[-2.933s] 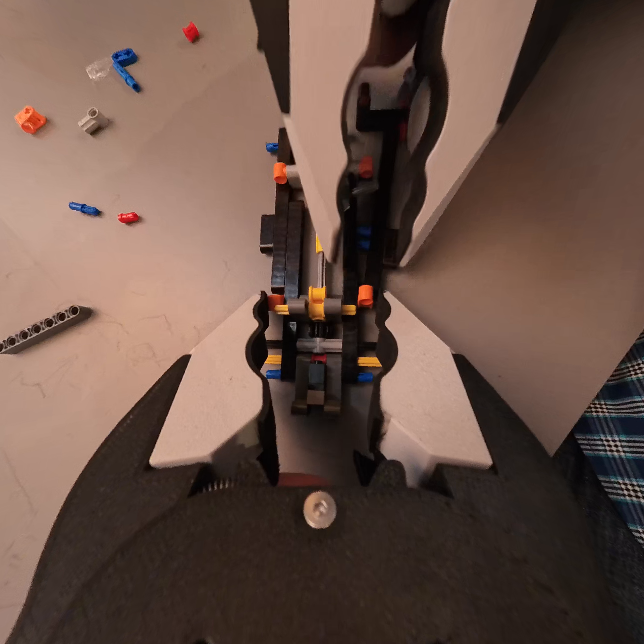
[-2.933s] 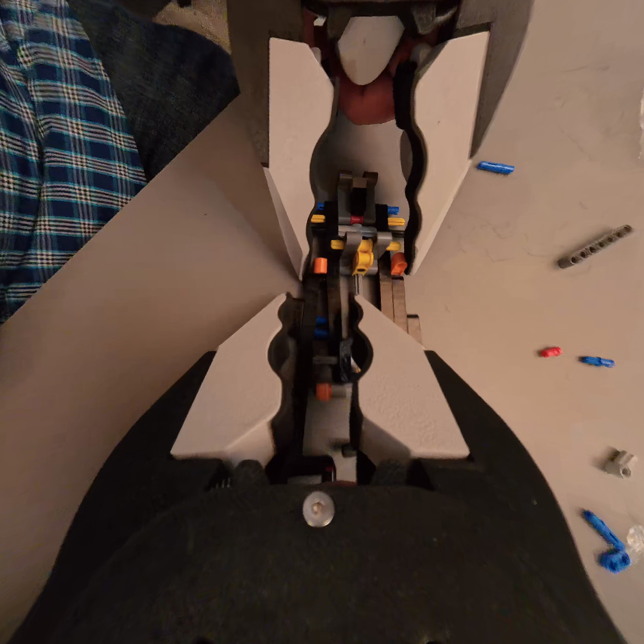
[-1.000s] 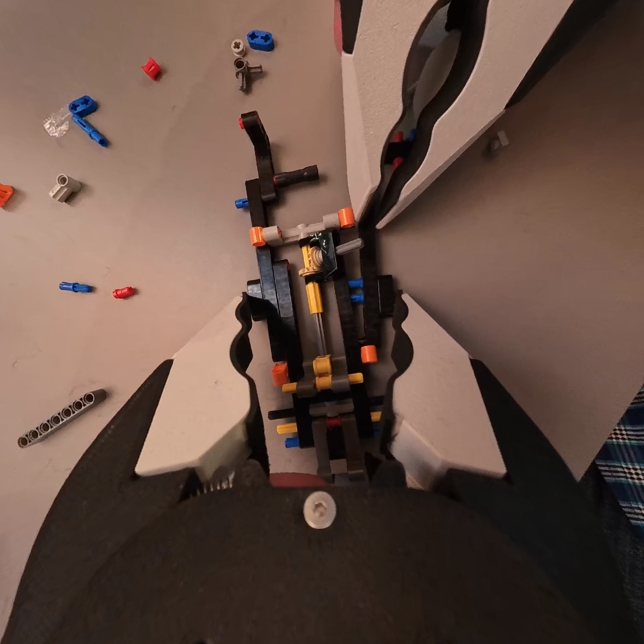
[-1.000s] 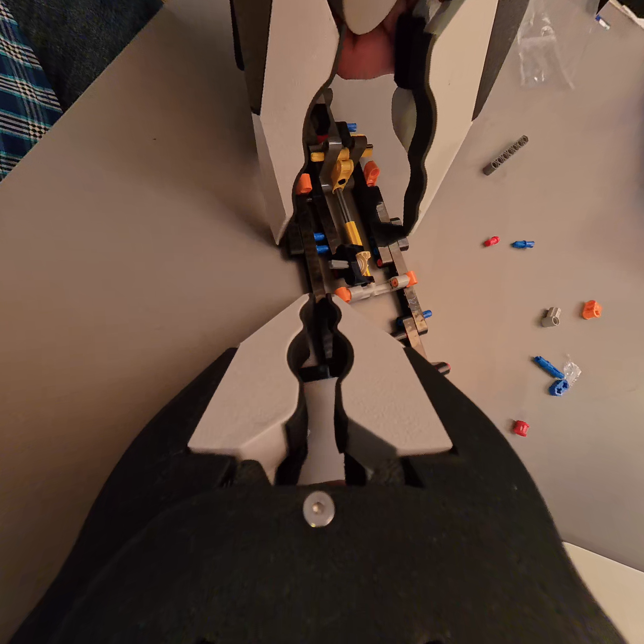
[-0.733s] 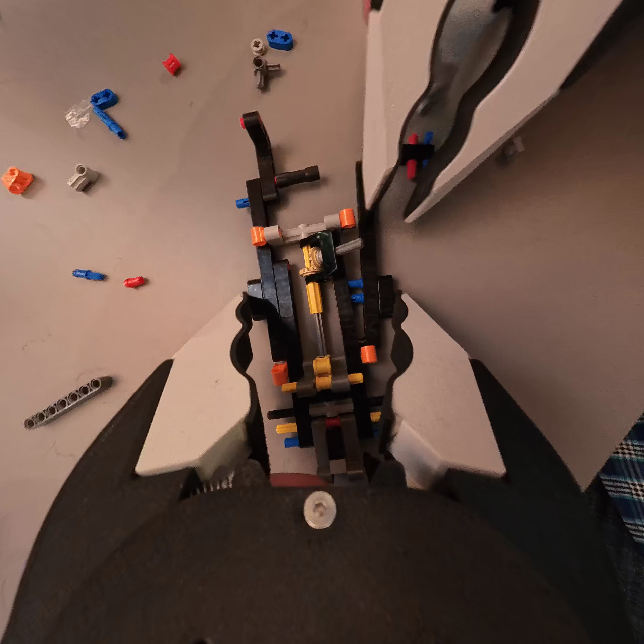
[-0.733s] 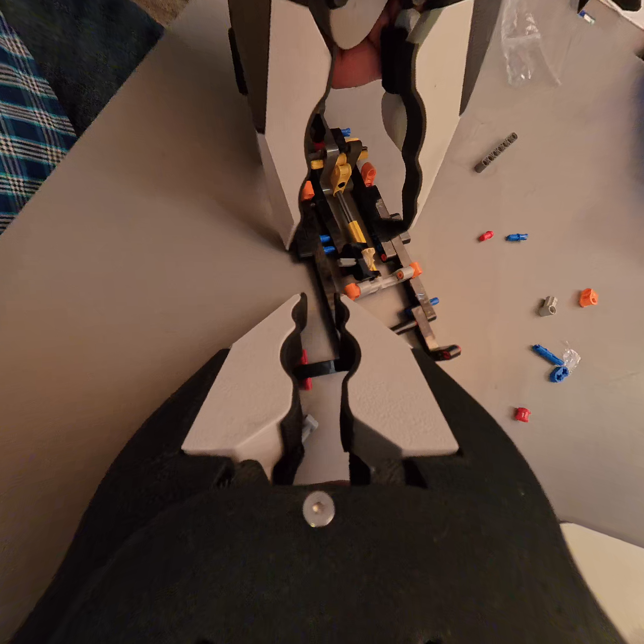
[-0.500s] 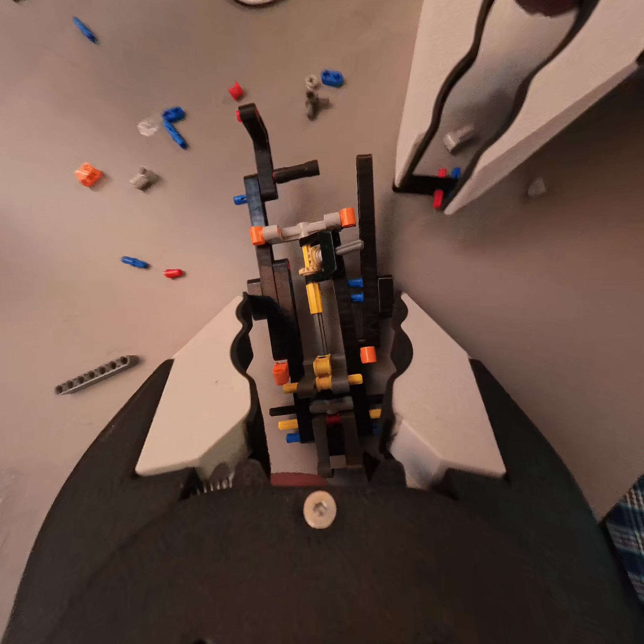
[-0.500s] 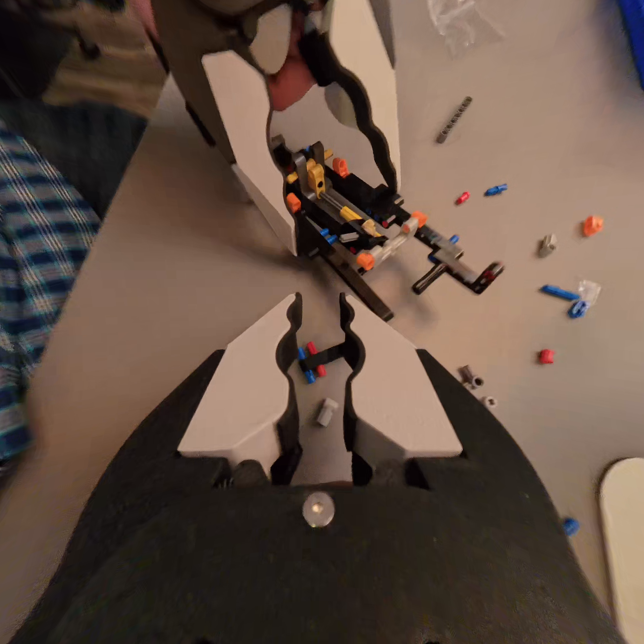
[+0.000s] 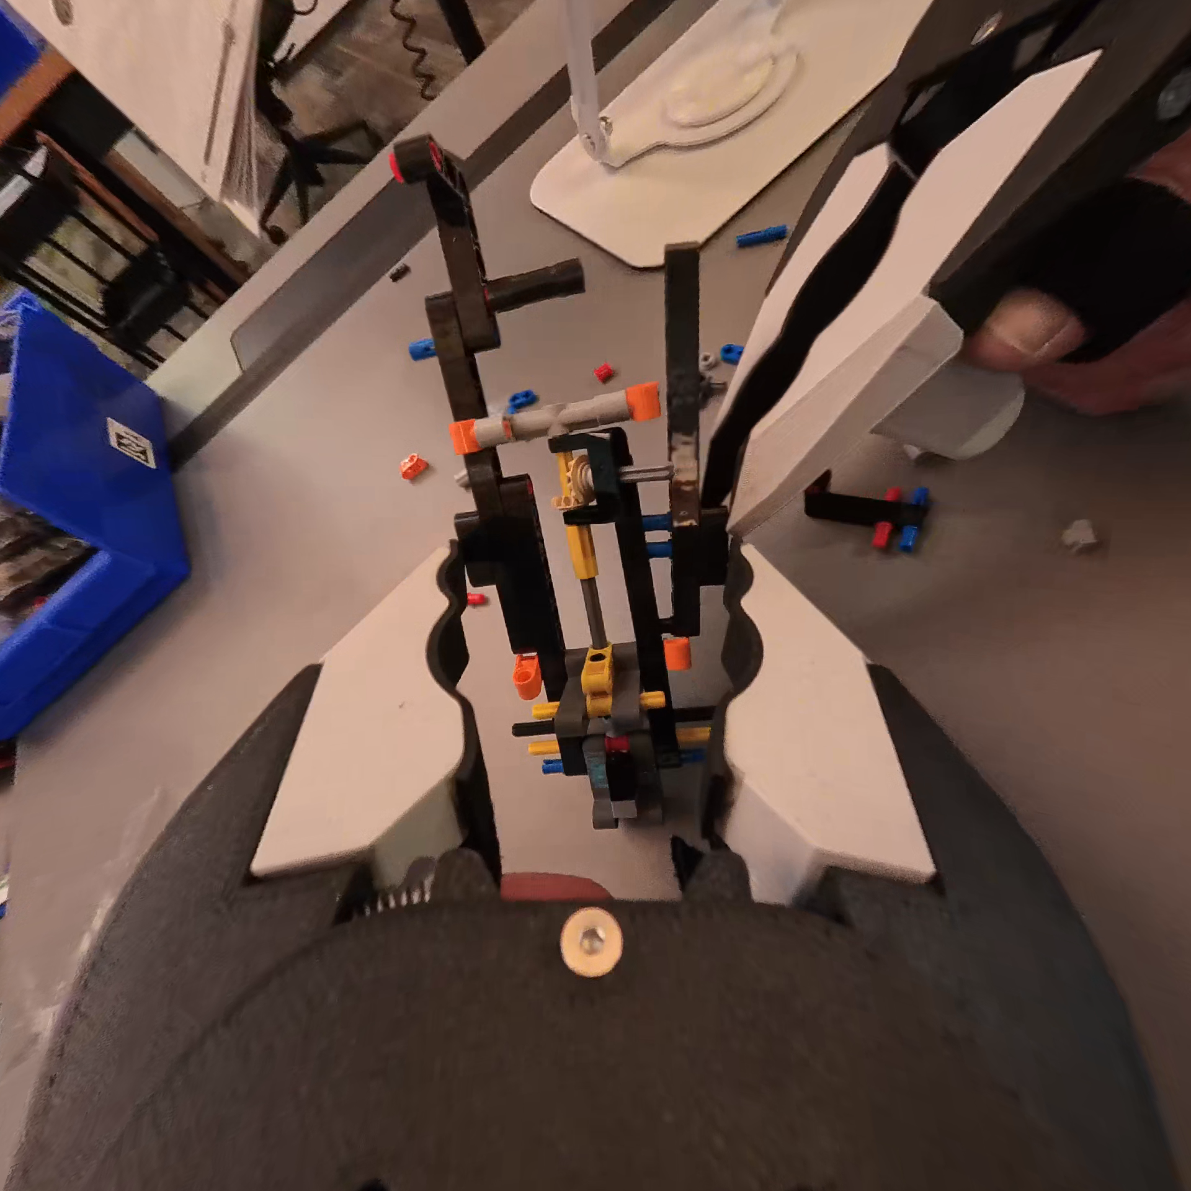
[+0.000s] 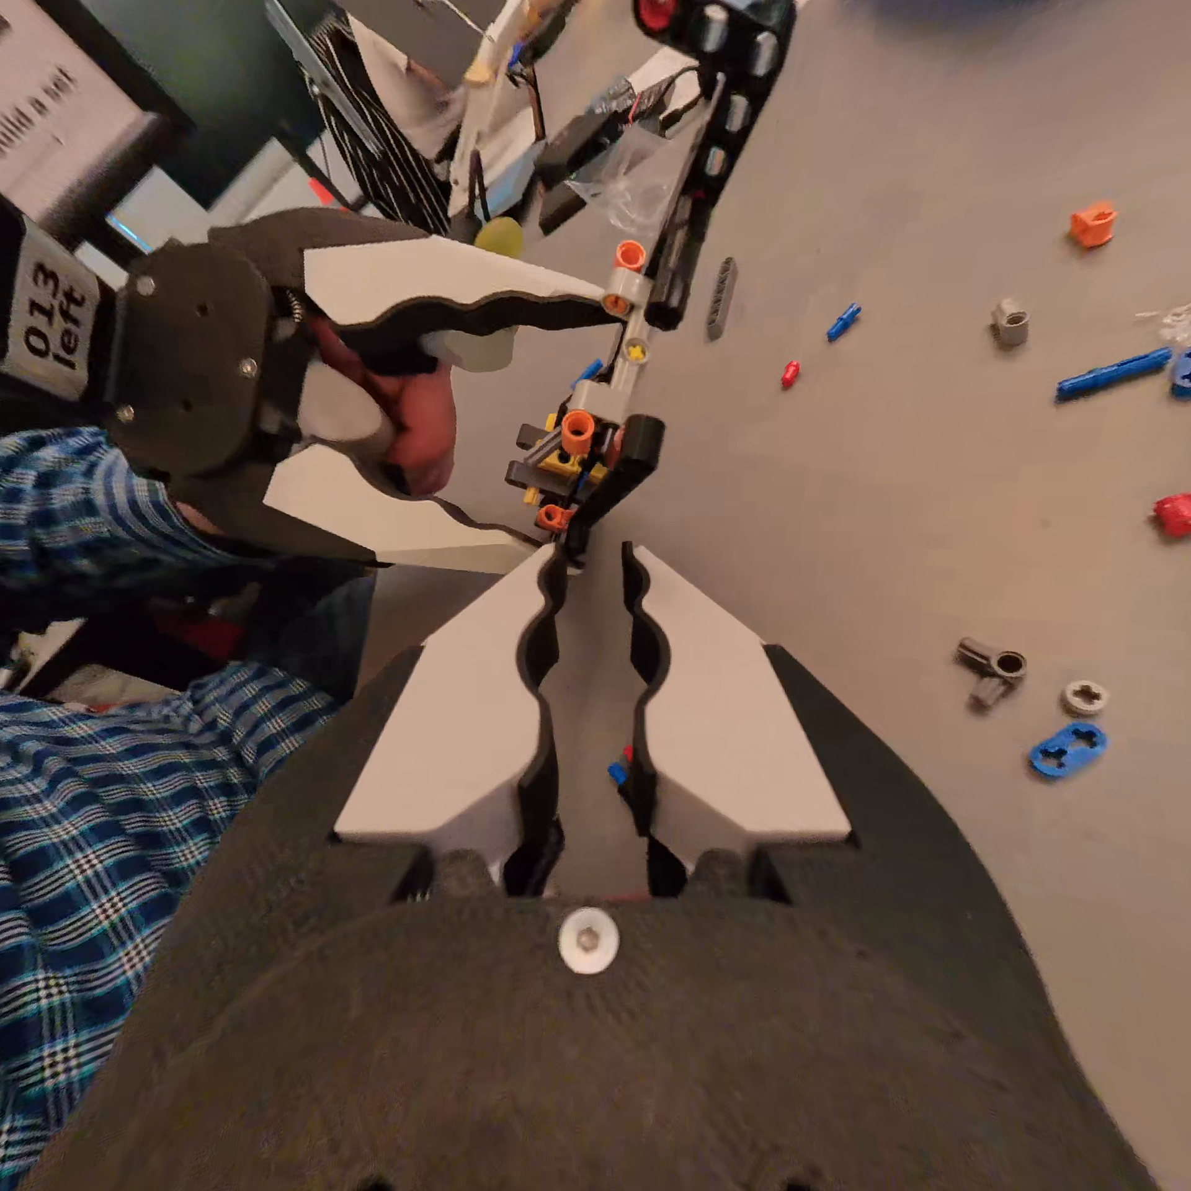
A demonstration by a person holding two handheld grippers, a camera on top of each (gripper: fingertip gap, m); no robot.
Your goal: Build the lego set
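Left wrist view: your left gripper (image 9: 596,651) is clamped around the half-built lego model (image 9: 580,548), held above the table (image 9: 967,677). A small black piece (image 9: 863,512) with pins lies loose.

Right wrist view: your right gripper (image 10: 593,561) is slightly parted, empty, tips beside the model. Many loose parts (image 10: 1066,747) await, so much building looks left.

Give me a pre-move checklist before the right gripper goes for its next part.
1. Left gripper clamped on the lego assembly: ok.
2. Right gripper empty, jaws apart: ok.
3. Right gripper clear of the assembly: cannot tell; its tip sits right at a black beam.
4. Black piece with red and blue pins located: ok, lying on the table, not attached.
5. Small grey piece located: ok, loose on the table beyond it.
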